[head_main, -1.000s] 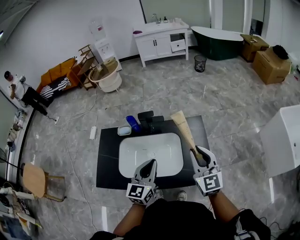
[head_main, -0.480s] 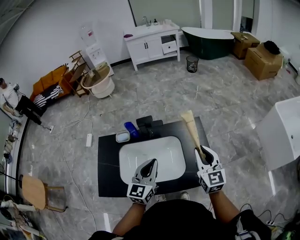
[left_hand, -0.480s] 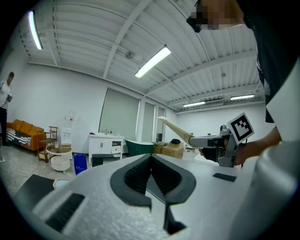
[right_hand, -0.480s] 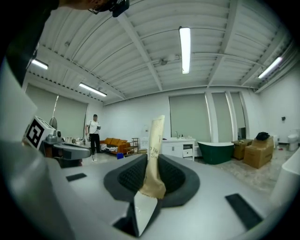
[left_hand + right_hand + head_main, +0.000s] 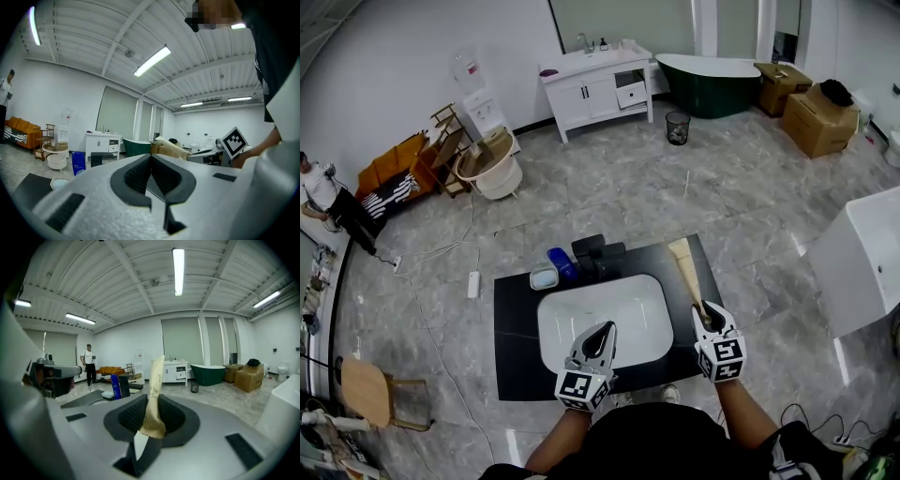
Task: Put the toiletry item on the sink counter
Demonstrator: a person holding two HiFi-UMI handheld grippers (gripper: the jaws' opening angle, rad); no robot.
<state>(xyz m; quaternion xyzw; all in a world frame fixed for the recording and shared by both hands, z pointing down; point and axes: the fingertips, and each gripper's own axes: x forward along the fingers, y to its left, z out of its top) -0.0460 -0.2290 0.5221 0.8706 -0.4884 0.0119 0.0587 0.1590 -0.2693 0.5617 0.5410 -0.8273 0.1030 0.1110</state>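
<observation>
Left gripper: the left gripper is seen at the near edge of the counter, over the near rim of the basin; its jaws are pressed together with nothing between them.
Right gripper: the right gripper is held above the counter's right edge, its jaws clenched on the near end of the packet.
Task's thing: the long tan packet (paper-wrapped, its print too small to read) is carried off the surface, pointing toward the far right corner; contact with the counter cannot be told.
Step in hand: the packet is judged to be in transport, not yet set down.
Next move: a lowering onto the bare strip right of the basin is called for, the packet laid flat along that strip before the jaws are released.
Edges: the strip between basin and right edge is narrow, so an overhang or a slide into the basin is to be guarded against.
Open room: the far right corner is bare.
Far edge: the far left is taken by a dish, a blue bottle and black boxes.
</observation>
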